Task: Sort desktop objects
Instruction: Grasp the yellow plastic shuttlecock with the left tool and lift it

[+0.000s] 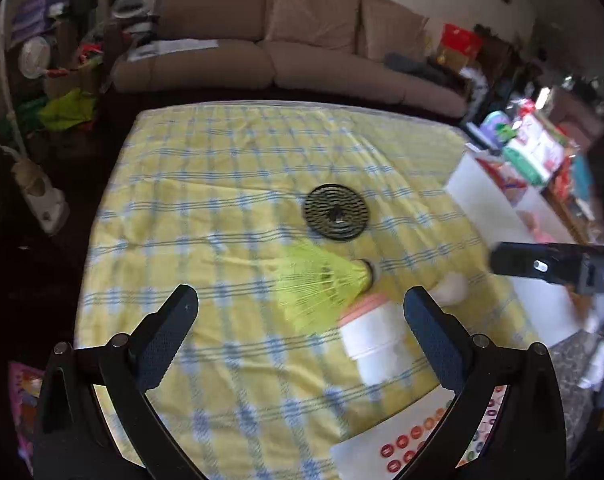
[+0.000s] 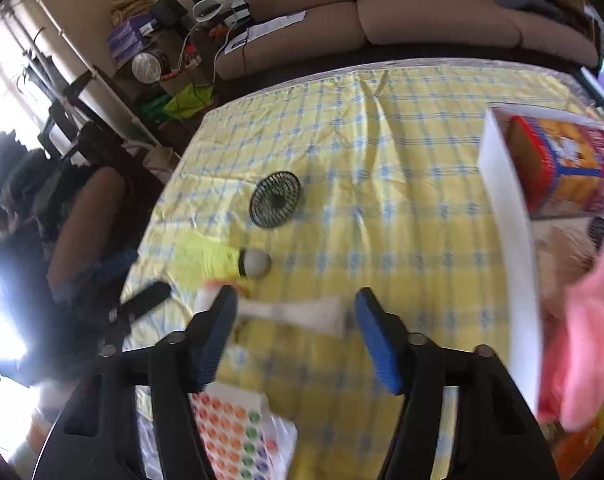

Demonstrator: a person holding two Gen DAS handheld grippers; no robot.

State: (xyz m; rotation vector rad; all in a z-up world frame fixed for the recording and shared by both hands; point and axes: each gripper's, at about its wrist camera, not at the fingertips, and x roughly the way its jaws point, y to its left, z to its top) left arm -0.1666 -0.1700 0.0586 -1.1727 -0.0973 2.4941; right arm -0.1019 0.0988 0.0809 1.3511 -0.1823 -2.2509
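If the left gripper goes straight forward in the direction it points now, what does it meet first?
Probably the yellow shuttlecock, lying on its side on the checked tablecloth just ahead of the open left gripper. The white bottle lies nearer, but toward the right finger. Depth is unclear.

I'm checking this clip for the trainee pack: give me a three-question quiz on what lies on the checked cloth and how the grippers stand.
1. True or false: the left gripper is shut on the shuttlecock.
2. Which lies farther from the grippers: A) black round grille B) white bottle?
3. Fill in: the shuttlecock's skirt is ___ in colour.

Key: 1 false, both the left and the right gripper are open; 2 A; 3 yellow-green.
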